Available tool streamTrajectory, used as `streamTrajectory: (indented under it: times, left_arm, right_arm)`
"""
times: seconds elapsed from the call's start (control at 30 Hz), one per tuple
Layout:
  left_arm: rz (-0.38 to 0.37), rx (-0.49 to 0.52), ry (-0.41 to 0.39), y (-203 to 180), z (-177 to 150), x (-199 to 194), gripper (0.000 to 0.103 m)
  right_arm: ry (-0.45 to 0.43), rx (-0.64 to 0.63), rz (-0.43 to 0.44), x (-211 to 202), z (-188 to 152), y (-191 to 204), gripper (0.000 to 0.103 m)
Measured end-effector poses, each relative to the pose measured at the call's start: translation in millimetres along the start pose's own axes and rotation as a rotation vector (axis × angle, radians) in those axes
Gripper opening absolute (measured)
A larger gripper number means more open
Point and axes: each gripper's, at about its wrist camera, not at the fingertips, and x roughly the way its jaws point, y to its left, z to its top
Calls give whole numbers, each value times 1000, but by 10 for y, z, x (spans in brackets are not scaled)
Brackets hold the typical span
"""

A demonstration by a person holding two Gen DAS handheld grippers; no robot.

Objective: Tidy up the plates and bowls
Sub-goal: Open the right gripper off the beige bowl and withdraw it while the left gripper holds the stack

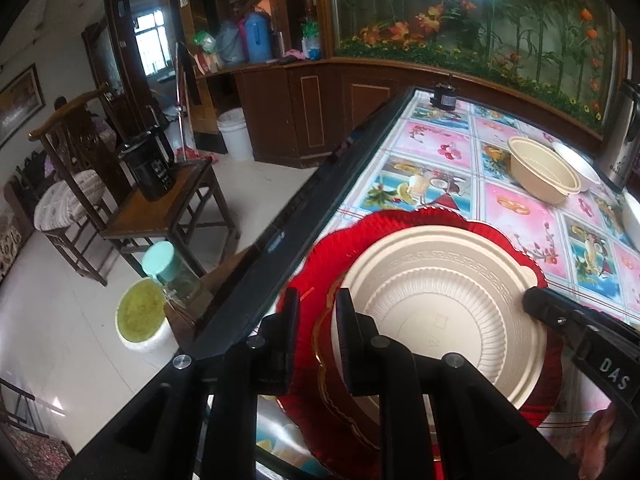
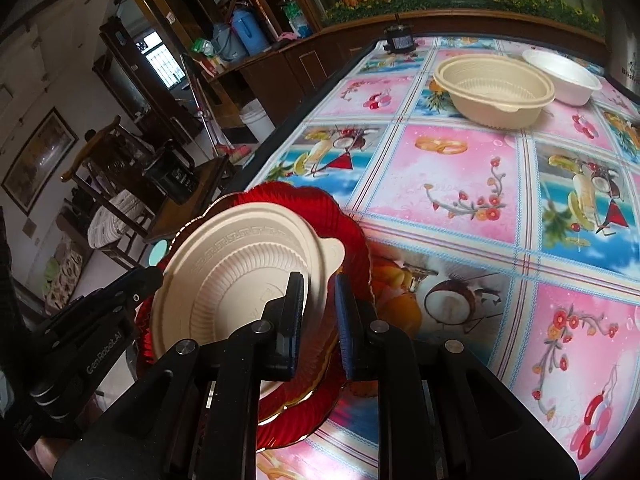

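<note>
The left gripper point(image 1: 318, 308) has its fingers point(image 1: 349, 320) a narrow gap apart, straddling the near-left rim of an upturned beige bowl point(image 1: 444, 308); the rim sits in the gap, but whether the pads actually press on it cannot be told. That bowl lies bottom-up on a red scalloped plate point(image 1: 384, 232) at the tabletop's point(image 1: 440, 184) left edge, directly ahead of the fingers.

The right gripper point(image 2: 319, 300) reaches in from the opposite side, its fingers point(image 2: 295, 304) likewise slightly apart around the bowl's edge just below the small rim tab, with the red plate's rim close against the right finger. Contact there is also unclear.

Well beyond both pairs of fingers, toward the far end of the patterned tabletop, an upright beige bowl point(image 2: 496, 88) stands touching a white bowl point(image 2: 568, 76) just behind it. A small black device point(image 2: 398, 42) sits at the far edge.
</note>
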Motion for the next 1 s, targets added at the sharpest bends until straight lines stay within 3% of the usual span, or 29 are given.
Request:
streamTrajectory:
  times: [0.3,1.0]
  left_arm:
    - [18,-4,-28,23,35,-66,17]
    - [34,27,-81,-143,82,-305,17]
  right_arm:
    - [-94,34,17,-208,24,-195,16]
    - [-149,154,7,-455,91,-668,16]
